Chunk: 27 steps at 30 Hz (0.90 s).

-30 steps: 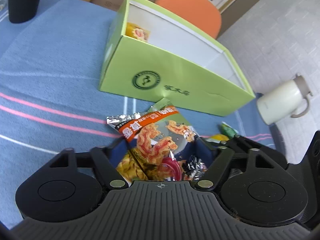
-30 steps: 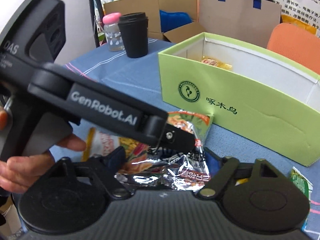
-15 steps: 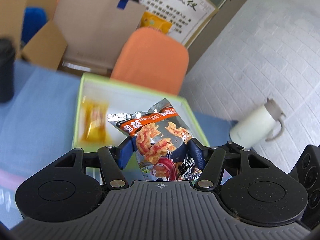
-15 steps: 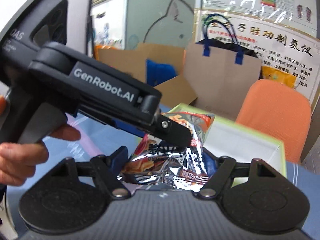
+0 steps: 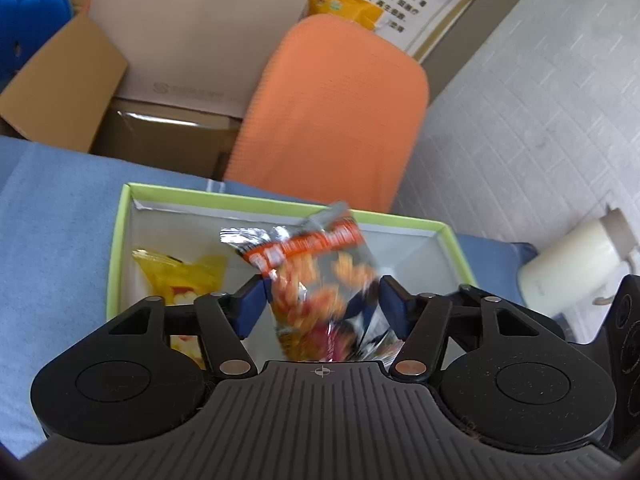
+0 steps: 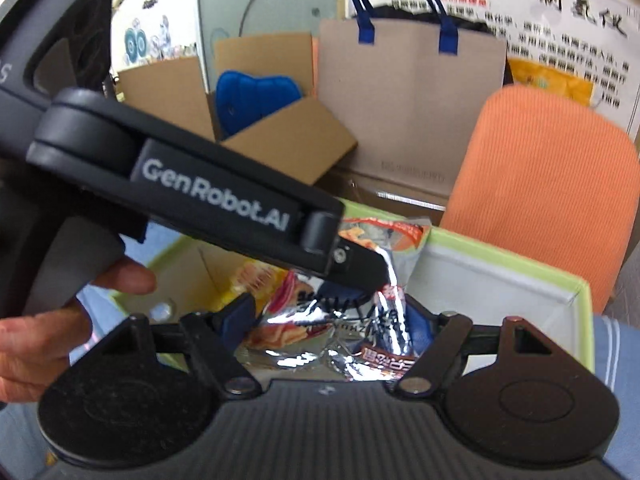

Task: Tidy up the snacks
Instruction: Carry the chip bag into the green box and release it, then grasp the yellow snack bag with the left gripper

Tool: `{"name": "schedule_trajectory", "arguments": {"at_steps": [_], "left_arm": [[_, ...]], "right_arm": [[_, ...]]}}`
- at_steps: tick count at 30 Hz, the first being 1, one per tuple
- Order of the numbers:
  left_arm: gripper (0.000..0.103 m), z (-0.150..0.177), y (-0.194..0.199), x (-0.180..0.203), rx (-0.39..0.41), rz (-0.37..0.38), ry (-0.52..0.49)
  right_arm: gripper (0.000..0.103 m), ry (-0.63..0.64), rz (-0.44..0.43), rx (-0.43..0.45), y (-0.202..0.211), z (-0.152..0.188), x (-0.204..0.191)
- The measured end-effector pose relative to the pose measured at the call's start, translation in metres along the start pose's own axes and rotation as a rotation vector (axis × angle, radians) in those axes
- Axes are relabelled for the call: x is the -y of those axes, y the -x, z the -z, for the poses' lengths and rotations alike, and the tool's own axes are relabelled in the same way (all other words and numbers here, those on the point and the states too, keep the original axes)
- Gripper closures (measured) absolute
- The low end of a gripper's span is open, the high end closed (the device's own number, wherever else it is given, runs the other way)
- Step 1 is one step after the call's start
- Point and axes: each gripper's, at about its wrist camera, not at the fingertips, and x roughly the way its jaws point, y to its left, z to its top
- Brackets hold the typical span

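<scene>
Opening left gripper (image 5: 322, 298), snack packet (image 5: 320, 276), green box (image 5: 116, 248)

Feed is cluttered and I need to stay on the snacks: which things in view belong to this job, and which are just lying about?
Job:
- silver and orange snack packet
- green box
- yellow snack packet already inside it
- left hand-held gripper, opening around the packet
- right hand-held gripper, closing

Lying about:
- orange chair
- cream jug
- cardboard box
- paper bag

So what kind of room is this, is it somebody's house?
Probably an office or workroom, not a home: there's an orange chair, open cardboard boxes and a printed notice poster on the wall behind the blue table.
</scene>
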Motion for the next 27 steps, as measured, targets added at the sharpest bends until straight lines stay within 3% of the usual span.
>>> {"name": "schedule_trajectory", "arguments": {"at_steps": [2, 3, 5, 10, 15, 21, 27], "left_arm": [[0.030, 0.001, 0.003, 0.001, 0.039, -0.036, -0.033], [0.027, 0.002, 0.008, 0.001, 0.065, -0.048, -0.043], [0.027, 0.005, 0.027, 0.004, 0.102, -0.056, -0.065], [0.020, 0.023, 0.086, 0.018, 0.217, -0.059, -0.116], [0.015, 0.072, 0.139, 0.035, 0.279, -0.016, -0.155], [0.014, 0.140, 0.161, 0.046, 0.240, 0.020, -0.159], [0.014, 0.183, 0.135, 0.040, 0.092, 0.055, -0.087]], "right_arm": [[0.019, -0.006, 0.011, -0.004, -0.002, 0.004, 0.003], [0.017, -0.013, 0.017, -0.002, -0.001, 0.005, 0.005], [0.011, -0.028, 0.029, 0.019, 0.010, 0.007, 0.008], [0.010, -0.045, 0.052, 0.108, 0.064, 0.020, 0.004], [0.010, -0.072, 0.032, 0.193, 0.132, 0.049, -0.014], [0.010, -0.051, 0.071, 0.234, 0.192, 0.113, -0.051], [0.010, -0.089, 0.111, 0.155, 0.197, 0.172, -0.073]]}}
